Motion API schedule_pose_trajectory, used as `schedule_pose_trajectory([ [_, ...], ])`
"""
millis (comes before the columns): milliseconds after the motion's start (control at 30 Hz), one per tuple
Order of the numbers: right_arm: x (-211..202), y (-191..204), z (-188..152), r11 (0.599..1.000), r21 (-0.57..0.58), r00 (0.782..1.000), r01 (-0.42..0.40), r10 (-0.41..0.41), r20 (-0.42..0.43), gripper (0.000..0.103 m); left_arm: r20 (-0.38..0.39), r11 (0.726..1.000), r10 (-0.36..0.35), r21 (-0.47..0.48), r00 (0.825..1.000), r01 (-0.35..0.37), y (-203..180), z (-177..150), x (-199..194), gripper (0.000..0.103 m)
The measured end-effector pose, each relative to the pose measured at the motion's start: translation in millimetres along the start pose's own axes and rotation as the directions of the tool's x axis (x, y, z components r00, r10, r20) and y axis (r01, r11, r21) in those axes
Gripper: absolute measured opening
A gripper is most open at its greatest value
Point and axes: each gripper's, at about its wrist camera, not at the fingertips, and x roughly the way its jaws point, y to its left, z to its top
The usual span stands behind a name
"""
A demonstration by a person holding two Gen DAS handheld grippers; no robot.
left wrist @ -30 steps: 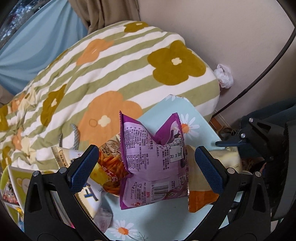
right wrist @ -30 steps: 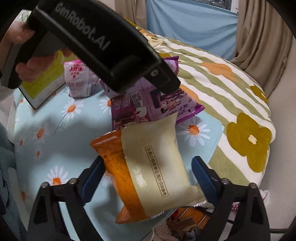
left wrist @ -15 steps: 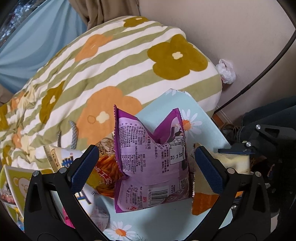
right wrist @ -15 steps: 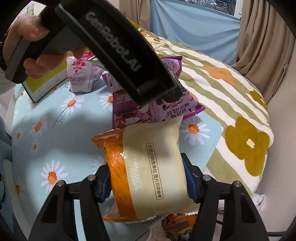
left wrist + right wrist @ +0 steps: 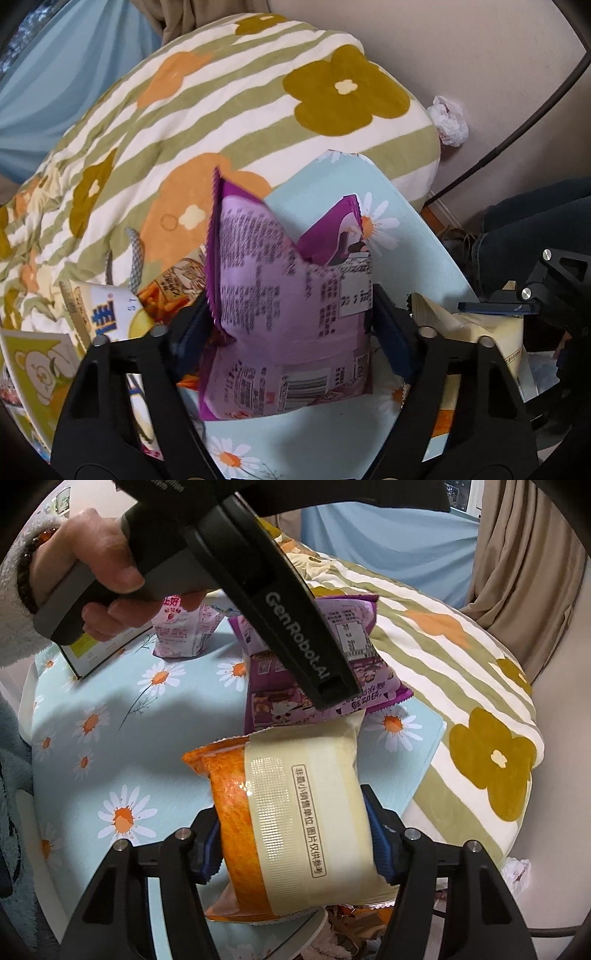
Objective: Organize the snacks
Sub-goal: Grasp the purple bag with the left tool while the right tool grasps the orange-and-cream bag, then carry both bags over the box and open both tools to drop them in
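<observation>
Two-handed pickup of snack bags from a table covered by a daisy-print cloth [image 5: 110, 686]. At left, the left gripper [image 5: 291, 328] points steeply down over a purple snack bag [image 5: 288, 317] that stands on the cloth; its jaws have just been closing, and the dark pads now lie against both sides of the bag's lower half, so the bag appears pinched rather than merely straddled. In the right wrist view the person's hand [image 5: 92, 565] grasps this tool's handle above the same purple bag. To the left of the purple bag lie further packets, among them a white and yellow packet [image 5: 107, 314] and a box with a cartoon bear [image 5: 33, 365], all just beside one another. At right, the right gripper [image 5: 295, 834] is clamped at a narrow-to-middling width on an orange and cream snack bag [image 5: 295, 801], which juts over the table edge; the pads dent its sides slightly. For a clean lift, each bag is best raised straight up, since both are air-filled and likely to slip or rotate if squeezed unevenly. The purple bag leans against its neighbours and touches the orange bag's far end, so lifting one probably disturbs the other. A striped floral blanket [image 5: 229, 110] lies beyond the table.
</observation>
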Motion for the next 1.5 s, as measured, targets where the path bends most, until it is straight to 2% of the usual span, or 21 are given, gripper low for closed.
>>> schedule_pose_trajectory([
  [167, -4, 3, -3, 1.0, 0.013, 1.0, 0.002, -0.002, 0.005, 0.06, 0.003, 1.0, 0.005, 0.02, 1.0, -0.005, -6, -3, -2, 0.066],
  [500, -19, 12, -3, 0.999, 0.022, 0.999, 0.029, -0.029, 0.033, 0.059, 0.062, 1.0, 0.003, 0.031, 0.998, -0.005, -11, -11, -28, 0.064],
  [767, -46, 20, 4, 0.997, 0.018, 0.995, 0.078, -0.079, 0.053, 0.059, 0.159, 1.0, 0.014, 0.013, 0.987, -0.017, -3, -17, -76, 0.064],
  [933, -72, 29, 19, 0.993, 0.011, 0.989, 0.115, -0.115, 0.087, 0.059, 0.235, 1.0, 0.026, -0.015, 0.972, -0.023, 12, -28, -116, 0.064],
  [1067, -89, 40, 36, 0.991, -0.001, 0.984, 0.136, -0.135, 0.117, 0.059, 0.295, 0.998, 0.042, -0.055, 0.954, -0.027, 32, -41, -150, 0.064],
  [1233, -106, 60, 70, 0.99, -0.012, 0.977, 0.142, -0.138, 0.165, 0.059, 0.355, 0.991, 0.093, -0.122, 0.93, -0.052, 74, -66, -192, 0.064],
  [1333, -113, 78, 101, 0.992, -0.018, 0.972, 0.128, -0.122, 0.201, 0.059, 0.377, 0.981, 0.133, -0.185, 0.916, -0.066, 109, -89, -215, 0.064],
  [1500, -108, 107, 154, 0.997, -0.006, 0.97, 0.072, -0.069, 0.234, 0.059, 0.383, 0.946, 0.215, -0.312, 0.898, -0.093, 175, -138, -246, 0.064],
])
